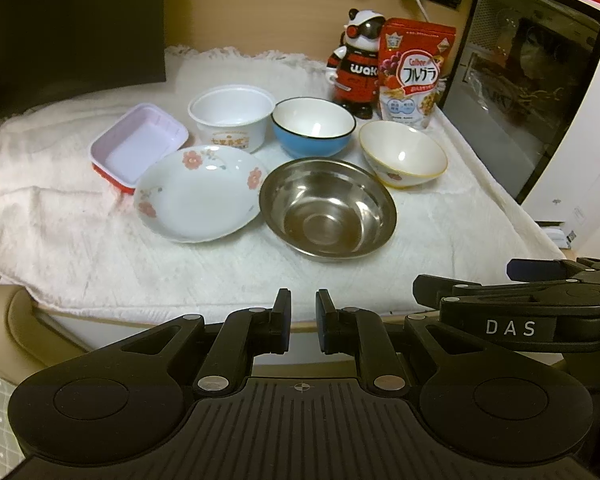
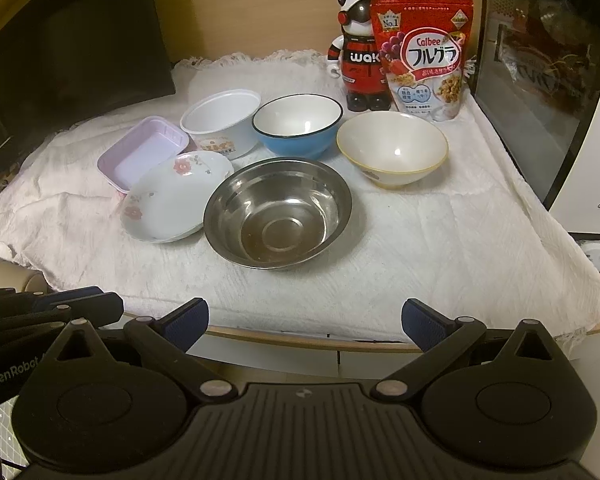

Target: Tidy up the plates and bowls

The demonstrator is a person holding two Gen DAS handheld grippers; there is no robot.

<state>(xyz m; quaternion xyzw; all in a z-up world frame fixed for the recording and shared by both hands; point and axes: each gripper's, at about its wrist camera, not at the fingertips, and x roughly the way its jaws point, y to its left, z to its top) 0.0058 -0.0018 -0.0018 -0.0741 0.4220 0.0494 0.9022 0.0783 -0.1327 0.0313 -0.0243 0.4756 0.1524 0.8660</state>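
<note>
On a white cloth stand a steel bowl (image 1: 327, 209) (image 2: 278, 213), a flowered white plate (image 1: 198, 194) (image 2: 168, 200), a blue bowl (image 1: 313, 126) (image 2: 298, 125), a cream bowl with a yellow rim (image 1: 403, 154) (image 2: 392, 148), a white plastic tub (image 1: 231, 116) (image 2: 221, 122) and a rectangular pink tray (image 1: 138, 146) (image 2: 142, 151). My left gripper (image 1: 303, 322) hangs at the table's front edge, jaws nearly closed, empty. My right gripper (image 2: 305, 322) is open wide and empty, also at the front edge. The right gripper's body (image 1: 540, 300) shows in the left wrist view.
A panda figure (image 1: 356, 64) (image 2: 358, 60) and a red cereal bag (image 1: 414, 72) (image 2: 424, 56) stand at the back. A glass-fronted appliance (image 1: 532, 80) (image 2: 548, 72) borders the right side. A dark monitor (image 2: 76, 48) is at the back left. The cloth (image 2: 440, 248) reaches the table's front edge.
</note>
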